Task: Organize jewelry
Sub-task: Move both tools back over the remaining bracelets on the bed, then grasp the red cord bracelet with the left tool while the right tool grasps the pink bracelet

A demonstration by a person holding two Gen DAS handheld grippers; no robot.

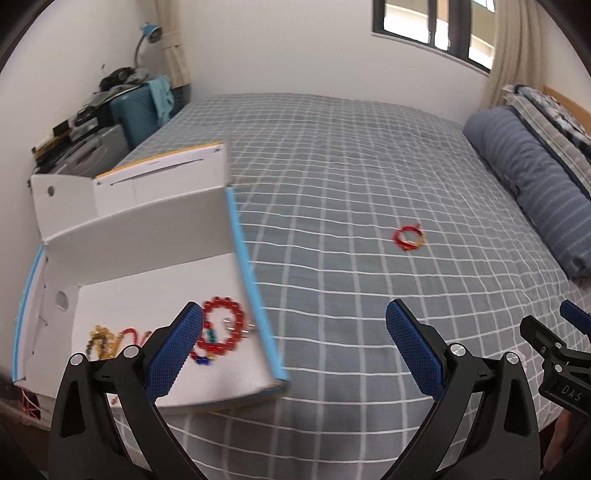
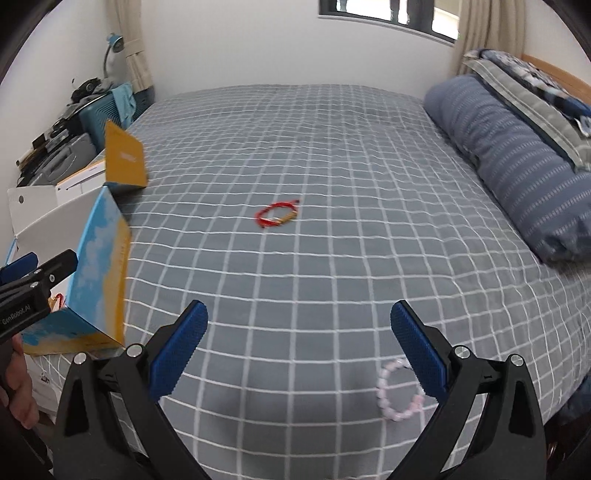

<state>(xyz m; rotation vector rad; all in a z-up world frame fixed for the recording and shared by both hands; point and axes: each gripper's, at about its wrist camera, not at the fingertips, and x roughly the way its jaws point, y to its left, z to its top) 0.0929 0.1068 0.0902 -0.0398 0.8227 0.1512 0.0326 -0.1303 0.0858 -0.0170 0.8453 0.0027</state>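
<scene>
An open white cardboard box (image 1: pixel 155 295) with blue edges lies on the bed's left side; the right wrist view shows it as the box (image 2: pixel 99 266). Inside rest a red bead bracelet (image 1: pixel 223 326) and a yellowish bead string (image 1: pixel 99 338). A red cord bracelet (image 1: pixel 409 238) lies alone mid-bed, seen too as the cord bracelet (image 2: pixel 277 215). A pale pink bead bracelet (image 2: pixel 397 391) lies near the front edge by my right gripper's right finger. My left gripper (image 1: pixel 295 332) hangs open over the box's right wall. My right gripper (image 2: pixel 299 332) is open above the bedspread.
The grey checked bedspread (image 1: pixel 351 166) covers the bed. A blue striped bolster (image 2: pixel 509 162) and pillows line the right side. A cluttered side table with a blue lamp (image 1: pixel 151 35) stands at the far left. A hand (image 2: pixel 18 384) holds the left gripper.
</scene>
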